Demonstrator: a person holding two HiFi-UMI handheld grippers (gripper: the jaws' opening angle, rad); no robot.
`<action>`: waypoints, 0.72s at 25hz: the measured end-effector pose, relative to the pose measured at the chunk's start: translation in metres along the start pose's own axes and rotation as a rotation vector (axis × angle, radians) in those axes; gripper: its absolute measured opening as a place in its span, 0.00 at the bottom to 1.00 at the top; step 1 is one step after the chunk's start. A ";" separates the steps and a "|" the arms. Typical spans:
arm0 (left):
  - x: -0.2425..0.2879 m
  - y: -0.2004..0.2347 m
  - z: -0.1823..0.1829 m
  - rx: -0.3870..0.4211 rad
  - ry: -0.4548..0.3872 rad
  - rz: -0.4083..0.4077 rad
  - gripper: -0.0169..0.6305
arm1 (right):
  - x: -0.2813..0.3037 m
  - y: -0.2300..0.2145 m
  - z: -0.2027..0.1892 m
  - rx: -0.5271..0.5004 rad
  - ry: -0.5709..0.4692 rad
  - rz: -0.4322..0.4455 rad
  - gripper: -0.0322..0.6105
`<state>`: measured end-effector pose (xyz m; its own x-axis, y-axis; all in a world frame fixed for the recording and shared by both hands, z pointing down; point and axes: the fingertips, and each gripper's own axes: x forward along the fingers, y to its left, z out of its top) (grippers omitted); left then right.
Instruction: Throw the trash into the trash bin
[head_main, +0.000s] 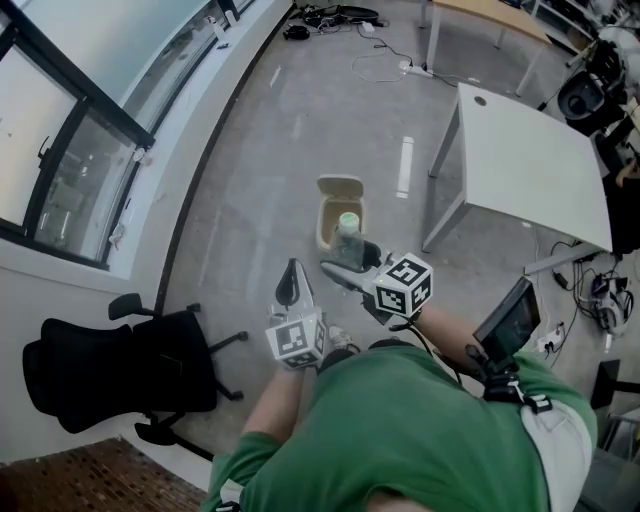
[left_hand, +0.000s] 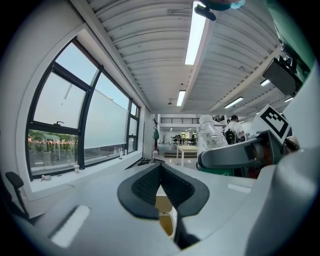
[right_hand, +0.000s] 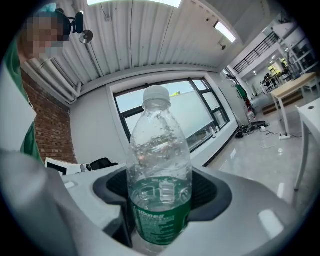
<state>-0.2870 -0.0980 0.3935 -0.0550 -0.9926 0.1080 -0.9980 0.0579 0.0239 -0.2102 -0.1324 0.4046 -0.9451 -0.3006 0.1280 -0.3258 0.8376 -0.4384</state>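
Observation:
A clear plastic bottle (right_hand: 159, 170) with a white cap and green label stands upright between the pads of my right gripper (right_hand: 160, 200), which is shut on it. In the head view the bottle (head_main: 347, 238) hangs just in front of a beige trash bin (head_main: 340, 212) whose lid is tipped open on the floor. My left gripper (head_main: 292, 284) is to the left of the bottle, pointing at the bin, shut and holding nothing. In the left gripper view its black fingertips (left_hand: 150, 186) meet, the bin (left_hand: 165, 216) shows below them, and the bottle (left_hand: 209, 135) is at the right.
A white table (head_main: 530, 160) stands to the right of the bin, its leg close by. A black office chair (head_main: 120, 370) sits at the lower left under a long window wall (head_main: 90, 150). Cables (head_main: 340, 16) lie on the far floor.

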 end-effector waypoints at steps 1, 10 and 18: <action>0.007 0.008 0.000 0.000 -0.004 -0.013 0.04 | 0.008 -0.003 0.003 -0.004 -0.009 -0.015 0.56; 0.057 0.040 -0.008 -0.003 0.008 -0.126 0.04 | 0.053 -0.028 0.009 -0.012 -0.026 -0.135 0.56; 0.086 0.023 -0.016 -0.011 0.036 -0.168 0.04 | 0.052 -0.064 0.006 -0.002 0.007 -0.191 0.56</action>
<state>-0.3146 -0.1804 0.4189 0.1140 -0.9840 0.1370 -0.9927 -0.1073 0.0551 -0.2386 -0.2048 0.4338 -0.8664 -0.4508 0.2151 -0.4991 0.7668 -0.4036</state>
